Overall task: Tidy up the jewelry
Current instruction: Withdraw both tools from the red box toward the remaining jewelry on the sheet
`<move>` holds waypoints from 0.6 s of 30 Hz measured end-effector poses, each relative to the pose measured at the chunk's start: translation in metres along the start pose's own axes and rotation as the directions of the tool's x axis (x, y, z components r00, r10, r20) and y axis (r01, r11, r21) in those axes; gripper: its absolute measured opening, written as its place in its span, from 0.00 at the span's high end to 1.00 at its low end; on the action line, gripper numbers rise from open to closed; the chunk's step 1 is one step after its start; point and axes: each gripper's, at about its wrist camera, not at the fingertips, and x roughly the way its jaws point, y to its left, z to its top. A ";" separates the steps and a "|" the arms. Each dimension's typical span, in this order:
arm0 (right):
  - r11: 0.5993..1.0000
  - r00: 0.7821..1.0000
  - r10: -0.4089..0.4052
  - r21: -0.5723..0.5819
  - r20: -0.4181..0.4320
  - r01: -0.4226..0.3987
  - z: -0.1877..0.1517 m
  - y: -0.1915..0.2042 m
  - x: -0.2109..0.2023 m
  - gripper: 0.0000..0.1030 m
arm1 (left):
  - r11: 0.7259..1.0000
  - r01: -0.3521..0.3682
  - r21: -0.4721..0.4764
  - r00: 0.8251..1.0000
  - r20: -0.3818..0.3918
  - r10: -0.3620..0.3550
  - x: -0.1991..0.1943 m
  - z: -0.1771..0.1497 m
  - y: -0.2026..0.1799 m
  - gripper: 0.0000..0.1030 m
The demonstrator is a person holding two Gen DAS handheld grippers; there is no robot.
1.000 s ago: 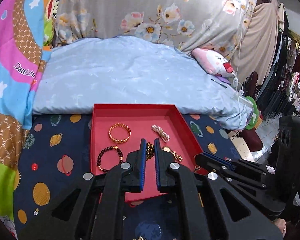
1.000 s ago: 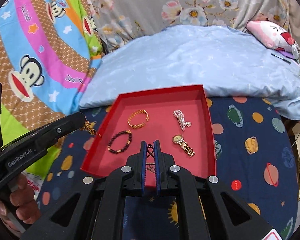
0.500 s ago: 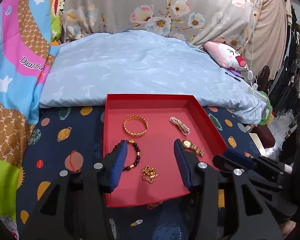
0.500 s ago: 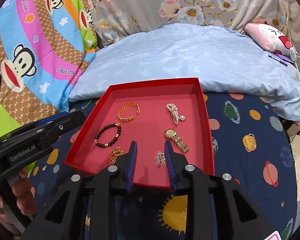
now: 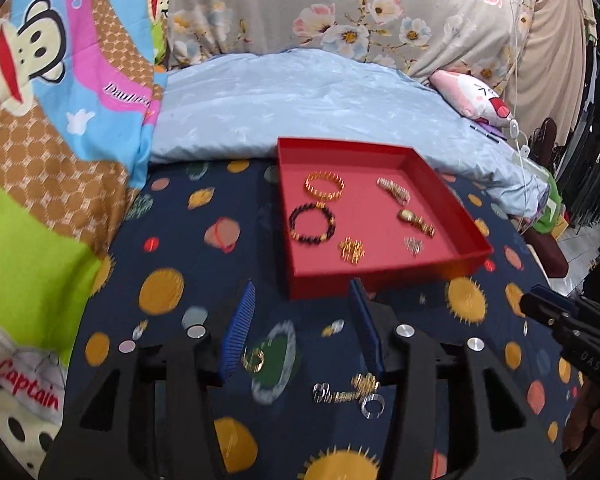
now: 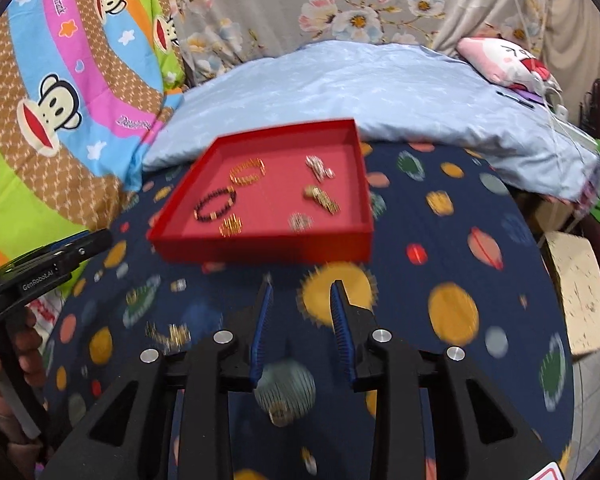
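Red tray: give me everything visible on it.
The shallow red square tray, cardboard-like with low upright walls and a matte red floor, lies flat on the dark planet-print bedsheet, its far edge against the pale blue quilt. Six pieces lie apart inside: gold bangle, dark bead bracelet, pearl piece, gold watch, and gold and silver clusters. Neither gripper touches it.

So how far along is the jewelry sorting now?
Six pieces lie in the red tray, including the gold bangle and watch. Both the left gripper and right gripper are open and empty. Rings and a small gold piece remain on the blanket.
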 end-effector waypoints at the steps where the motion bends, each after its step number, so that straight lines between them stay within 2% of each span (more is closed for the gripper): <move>1: 1.000 1.000 0.000 0.005 -0.007 0.000 -0.006 -0.001 -0.003 0.72 | 1.000 0.001 -0.008 1.000 -0.009 -0.002 -0.001 -0.006 0.002 0.55; 6: 1.000 0.999 0.000 0.026 -0.055 0.001 -0.041 -0.003 -0.013 0.72 | 0.999 0.012 -0.047 0.998 -0.056 -0.015 -0.011 -0.039 0.006 0.55; 10: 0.999 0.996 0.008 0.041 -0.092 -0.004 -0.063 -0.002 -0.014 0.72 | 0.999 -0.002 -0.043 0.997 -0.076 -0.001 -0.016 -0.060 0.004 0.55; 18: 0.999 0.992 0.010 0.042 -0.129 -0.005 -0.085 0.002 -0.012 0.72 | 0.999 -0.008 -0.053 0.990 -0.138 0.001 -0.014 -0.091 0.003 0.53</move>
